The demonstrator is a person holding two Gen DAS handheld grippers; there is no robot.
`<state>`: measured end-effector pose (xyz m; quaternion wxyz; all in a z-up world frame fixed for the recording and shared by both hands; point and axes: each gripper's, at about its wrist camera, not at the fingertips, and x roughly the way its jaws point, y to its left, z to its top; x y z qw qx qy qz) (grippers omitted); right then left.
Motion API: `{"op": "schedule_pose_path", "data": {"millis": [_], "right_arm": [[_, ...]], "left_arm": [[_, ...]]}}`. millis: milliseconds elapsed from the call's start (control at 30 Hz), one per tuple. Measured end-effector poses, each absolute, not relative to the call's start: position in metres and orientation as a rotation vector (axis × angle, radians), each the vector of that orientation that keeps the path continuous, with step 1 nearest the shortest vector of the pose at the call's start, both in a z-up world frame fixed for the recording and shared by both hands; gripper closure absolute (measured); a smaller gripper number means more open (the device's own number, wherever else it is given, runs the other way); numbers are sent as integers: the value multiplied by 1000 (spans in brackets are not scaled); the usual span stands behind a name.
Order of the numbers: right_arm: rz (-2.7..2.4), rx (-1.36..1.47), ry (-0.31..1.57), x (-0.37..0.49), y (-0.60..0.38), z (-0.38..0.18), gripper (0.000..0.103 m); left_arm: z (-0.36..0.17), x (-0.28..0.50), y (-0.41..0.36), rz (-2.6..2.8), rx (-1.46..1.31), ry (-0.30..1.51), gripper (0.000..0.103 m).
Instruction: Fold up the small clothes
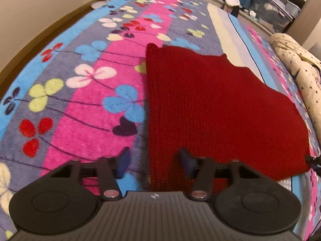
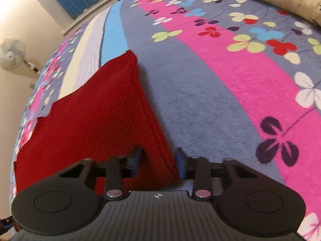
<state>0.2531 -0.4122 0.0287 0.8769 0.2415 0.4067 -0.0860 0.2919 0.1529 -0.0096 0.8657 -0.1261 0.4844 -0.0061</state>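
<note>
Left wrist view: one red knitted garment (image 1: 210, 108) lies flat on the bed's flowered blanket (image 1: 84, 100), its near left corner between the left gripper (image 1: 153, 161) fingers (image 1: 123, 161), which stand apart, not pressing it. Right wrist view: the garment's near right corner sits between the right gripper (image 2: 158, 161) fingers (image 2: 180, 163); whether they pinch it I cannot tell. One dark storage bin (image 1: 270, 14) stands beyond the bed, contents unclear. One fan (image 2: 12, 53) stands by the wall. No readable writing.
</note>
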Motion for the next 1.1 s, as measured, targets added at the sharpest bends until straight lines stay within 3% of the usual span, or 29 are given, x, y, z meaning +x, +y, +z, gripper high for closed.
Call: {"op": "schedule_pose_path", "data": {"millis": [33,67,167,333,500,667,867,1100], "right_arm": [[-175,484,836,253,-411,32,86],[-174,473,813,252,-411,35,89],[-167,487,697,244,-415,56,90],[-184,514,699,236,-420,65,90],[-217,490,856,248,-421,38,89],[-263,364,778,239,-407,59,79],[-236,227,639,224,-396,76,78],[-172,188,862,241,-394,42,71]], "left_arm": [[-9,292,151,-32,-264,1012,81],[-6,292,147,-37,-240,998,87],[5,284,137,-58,-145,939,89],[24,268,145,-70,-157,864,89],[-3,277,143,-51,-139,1025,86],[12,271,138,-8,-106,941,78],[25,265,116,-62,14,828,78],[-5,274,108,-37,105,1002,73]]}}
